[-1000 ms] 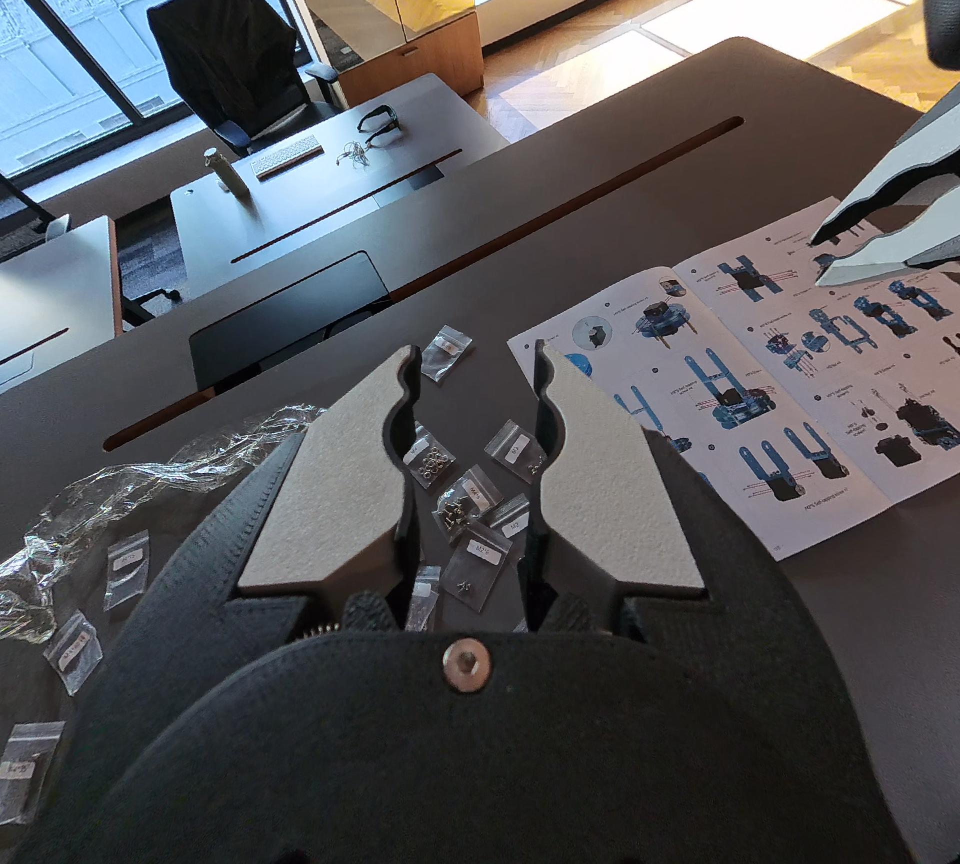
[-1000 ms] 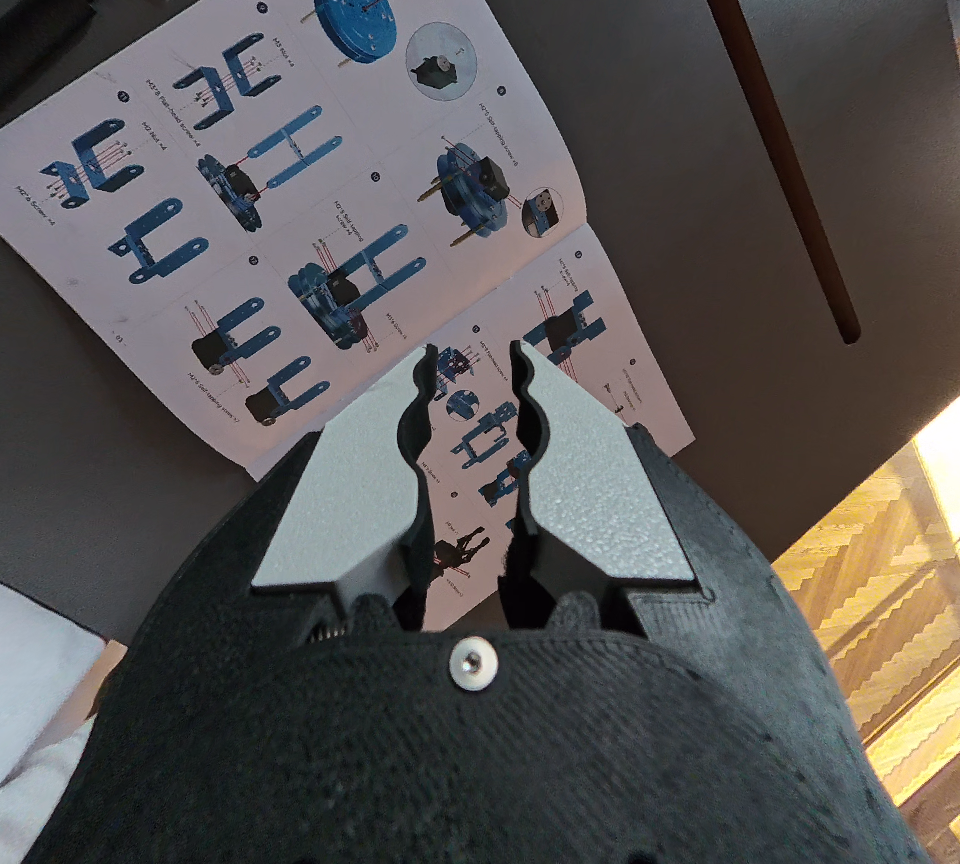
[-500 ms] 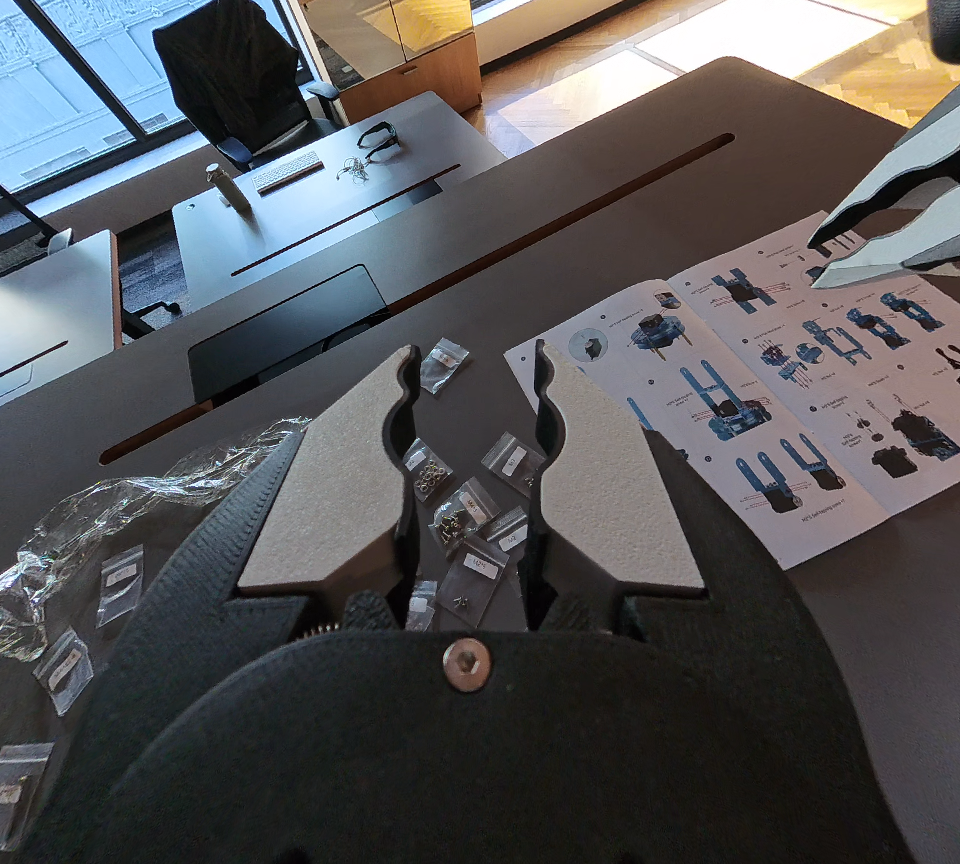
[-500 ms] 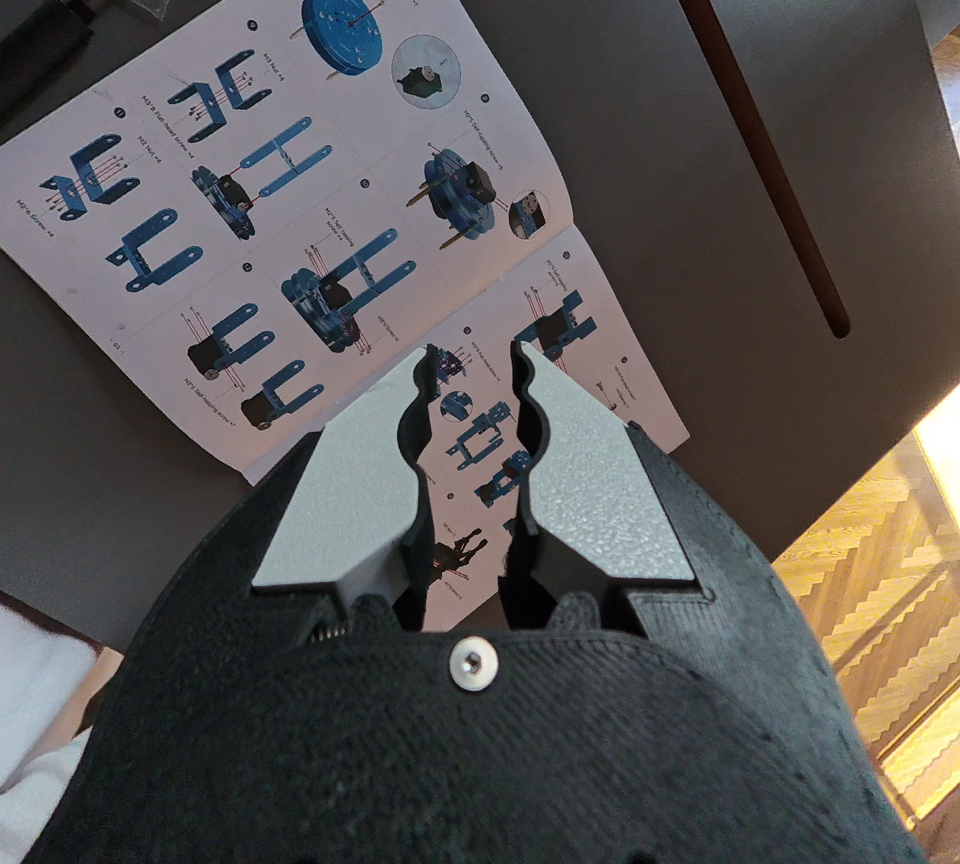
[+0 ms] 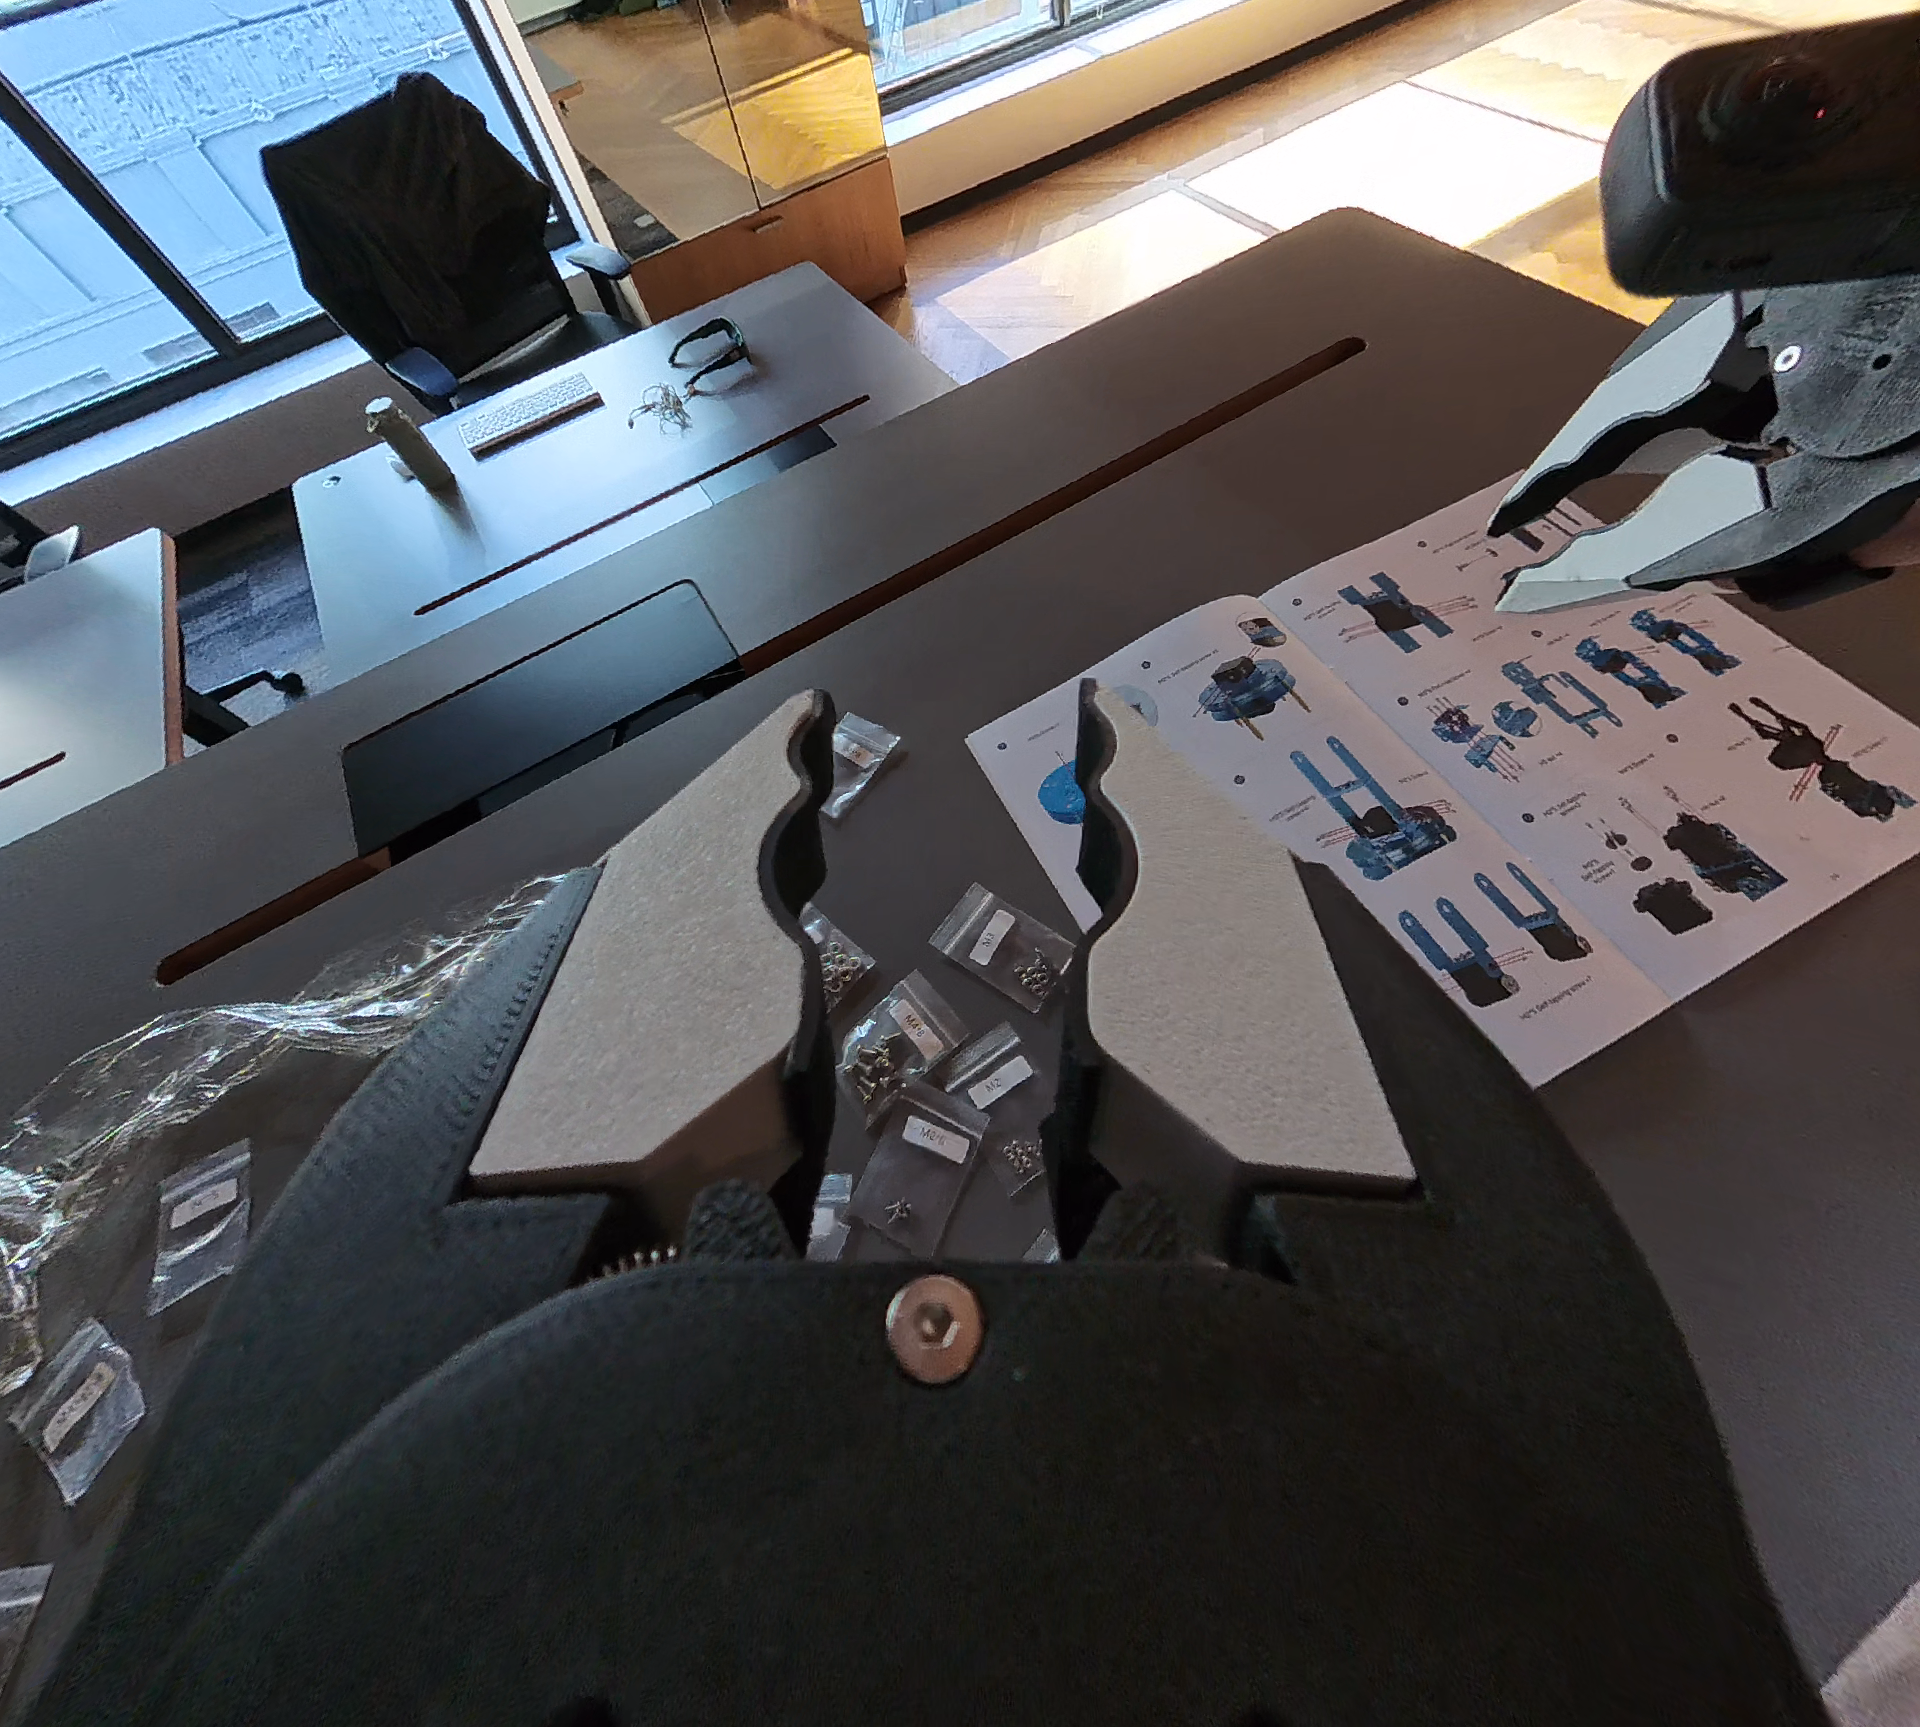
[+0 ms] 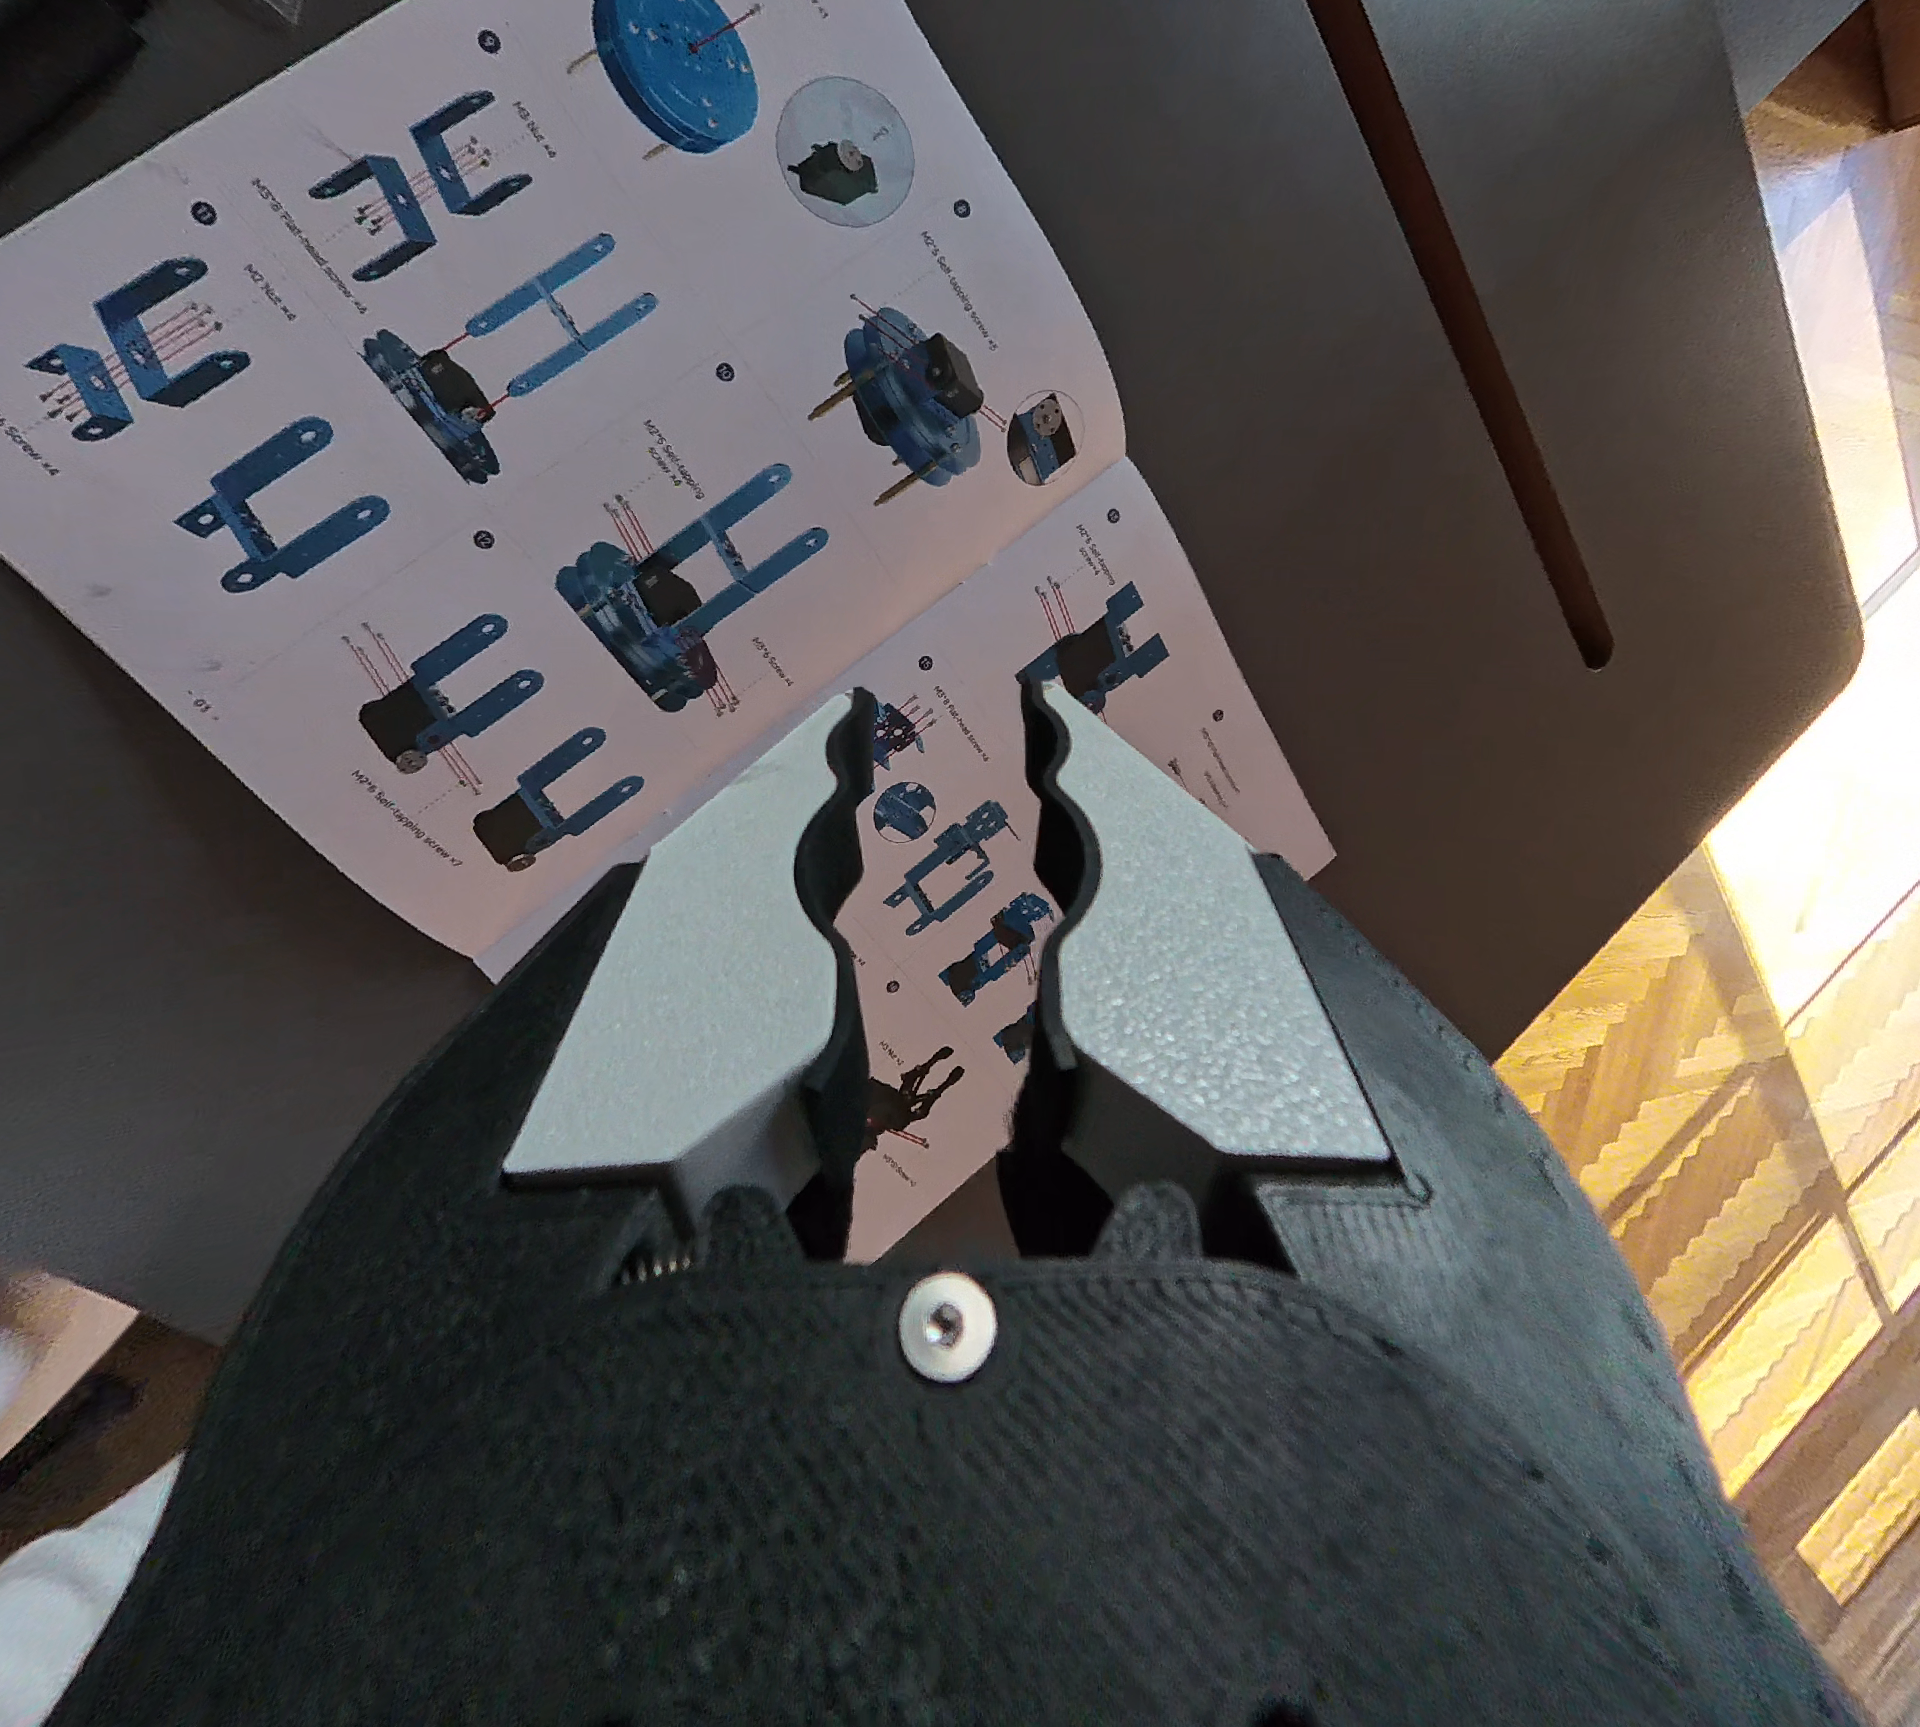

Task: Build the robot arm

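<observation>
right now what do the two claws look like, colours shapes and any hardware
Both match. The left claw and the right claw each have a rounded black body of ribbed, layered plastic with one silver hex-socket screw at its centre. Two wedge-shaped light grey fingers with a grainy finish taper to points, their black inner edges wavy. From the left view, a black camera block sits atop the right claw.

We're in an office: rows of dark grey counters [image 5: 1195, 389], a black swivel chair [image 5: 416, 233], a white keyboard [image 5: 530, 423], tall floor-to-ceiling windows [image 5: 187, 150] and sunlit herringbone wood flooring [image 5: 1340, 150].
</observation>
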Motion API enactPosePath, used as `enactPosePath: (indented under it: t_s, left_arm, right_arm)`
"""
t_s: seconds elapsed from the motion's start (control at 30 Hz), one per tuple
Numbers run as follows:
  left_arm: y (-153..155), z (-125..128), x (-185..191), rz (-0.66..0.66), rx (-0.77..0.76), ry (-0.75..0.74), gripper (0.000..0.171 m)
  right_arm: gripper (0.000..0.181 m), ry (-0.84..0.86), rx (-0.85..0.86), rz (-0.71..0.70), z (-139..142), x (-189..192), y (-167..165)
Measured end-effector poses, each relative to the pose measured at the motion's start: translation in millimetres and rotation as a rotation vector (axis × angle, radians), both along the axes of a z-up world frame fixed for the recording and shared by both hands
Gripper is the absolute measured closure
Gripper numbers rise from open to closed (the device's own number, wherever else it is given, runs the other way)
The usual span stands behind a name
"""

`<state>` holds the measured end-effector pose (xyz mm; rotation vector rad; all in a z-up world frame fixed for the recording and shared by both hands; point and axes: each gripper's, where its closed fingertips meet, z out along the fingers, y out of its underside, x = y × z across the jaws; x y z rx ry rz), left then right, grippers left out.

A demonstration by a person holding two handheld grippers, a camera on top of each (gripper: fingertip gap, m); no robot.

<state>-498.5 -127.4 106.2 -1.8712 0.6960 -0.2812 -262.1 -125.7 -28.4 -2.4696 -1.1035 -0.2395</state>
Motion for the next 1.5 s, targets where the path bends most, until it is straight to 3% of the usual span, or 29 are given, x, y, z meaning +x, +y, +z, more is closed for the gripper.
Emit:
enactPosePath:
  t_s: [0.1,0.27,0.37,0.6,0.93,1.07,1.27,1.5]
  left_arm:
    - [-8.4,15.3,-24.7,0.063,0.049,-0.013,0.125]
    - [-39.7,42.0,-107.4,0.261,0.121,-0.088,0.113]
    - [-64.5,48.1,-149.4,0.311,0.137,-0.151,0.112]
    - [-101.6,72.7,-184.1,0.209,0.228,-0.353,0.115]
    - [-116.6,80.8,-185.9,0.016,0.225,-0.482,0.114]
    - [-121.2,81.3,-168.3,-0.066,0.218,-0.464,0.114]
    - [-123.0,76.3,-138.4,-0.128,0.186,-0.403,0.113]
    - [-128.0,65.7,-87.8,-0.229,0.139,-0.295,0.113]
  right_arm:
    - [0.152,-0.031,0.028,-0.005,3.7,-1.8,-3.5]
    - [0.151,-0.084,0.044,-0.027,1.6,-9.0,-16.3]
    - [0.151,-0.112,0.022,-0.032,-2.5,-15.1,-30.8]
    - [0.151,-0.051,0.075,-0.107,-8.8,-30.3,-56.6]
    - [0.151,0.277,0.286,-0.271,-62.3,-18.8,-131.2]
    - [0.152,0.315,0.397,-0.328,-74.0,2.7,-170.3]
    - [0.152,0.443,0.580,-0.356,-67.6,15.5,-206.9]
    - [0.154,0.458,0.750,-0.309,-48.2,29.1,-205.5]
